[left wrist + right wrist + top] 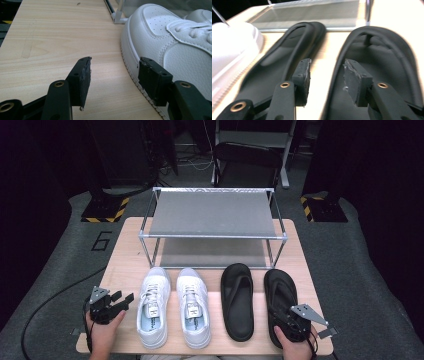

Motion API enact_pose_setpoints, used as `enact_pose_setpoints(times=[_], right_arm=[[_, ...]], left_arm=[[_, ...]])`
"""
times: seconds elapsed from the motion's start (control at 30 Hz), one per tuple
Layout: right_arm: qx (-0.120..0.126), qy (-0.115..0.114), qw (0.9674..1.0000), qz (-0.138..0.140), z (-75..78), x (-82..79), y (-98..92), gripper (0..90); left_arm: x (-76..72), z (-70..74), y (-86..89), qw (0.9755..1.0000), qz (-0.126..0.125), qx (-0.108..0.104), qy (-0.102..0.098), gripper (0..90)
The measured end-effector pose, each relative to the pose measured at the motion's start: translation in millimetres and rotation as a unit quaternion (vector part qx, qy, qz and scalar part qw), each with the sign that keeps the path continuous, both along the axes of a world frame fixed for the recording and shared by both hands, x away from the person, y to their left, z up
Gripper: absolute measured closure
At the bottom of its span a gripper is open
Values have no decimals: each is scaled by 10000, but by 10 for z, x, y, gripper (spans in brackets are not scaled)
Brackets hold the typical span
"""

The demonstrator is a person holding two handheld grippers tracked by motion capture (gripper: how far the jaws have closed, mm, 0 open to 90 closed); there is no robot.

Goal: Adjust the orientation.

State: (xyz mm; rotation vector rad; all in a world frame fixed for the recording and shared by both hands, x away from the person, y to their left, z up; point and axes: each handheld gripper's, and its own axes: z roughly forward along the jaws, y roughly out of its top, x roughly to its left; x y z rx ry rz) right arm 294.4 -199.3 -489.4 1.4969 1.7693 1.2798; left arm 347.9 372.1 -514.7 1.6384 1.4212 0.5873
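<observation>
Pale wood-grain bench [129, 265] on dark grey floor; a metal rack [212, 215] stands at its far edge. My right gripper [325, 72], spread, straddles the inner rim of the matte black sandal [281, 295] near the right edge, toe toward the rack. My left gripper [113, 75] gapes beside the white leather sneaker [170, 42].

A 2-tier metal shoe rack [212, 215] stands on the wooden table [127, 265].

right sandal [384, 62] blurred, heel cut off
</observation>
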Motion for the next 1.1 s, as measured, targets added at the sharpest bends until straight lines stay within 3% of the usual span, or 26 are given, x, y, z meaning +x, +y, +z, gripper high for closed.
enact_pose_setpoints(times=[0.07, 0.17, 0.33, 0.43, 0.47, 0.57, 0.67, 0.87, 0.97, 1.0, 1.1], right_arm=[[107, 139, 9998, 18, 7, 8, 62, 555], [-59, 156, 9999, 27, 9, 19, 146, 555], [-50, 157, 9999, -33, -3, 45, 203, 527], [5, 186, 9998, 72, -7, 63, 251, 543], [-10, 179, 9998, 110, -1, 65, 275, 558], [62, 219, 9996, 147, 9, 78, 308, 562], [-17, 375, 9989, 265, 9, 158, 420, 543], [-53, 673, 9966, 478, -51, 265, 543, 575], [-147, 771, 9959, 452, -89, 298, 580, 603], [-183, 777, 9958, 446, -106, 313, 581, 618], [-146, 869, 9951, 439, -140, 341, 574, 660]], left_arm=[[8, 0, 1, 10000, -14, -20, 61, 433], [21, -4, -9, 10000, -15, -23, 52, 433], [40, -19, -16, 10000, -56, 39, 57, 431], [65, -45, -18, 10000, 24, -17, 4, 431], [66, -43, -14, 9999, -33, -11, 101, 431], [73, -54, -27, 10000, -38, 19, 89, 431], [68, -31, -37, 10000, -20, 30, -7, 431], [28, -22, -21, 10000, 6, 48, 16, 429], [35, -28, 1, 10000, 13, 24, 82, 429], [43, -45, -6, 10000, 56, 6, 22, 429], [45, -47, -3, 10000, 32, 29, 83, 429]])
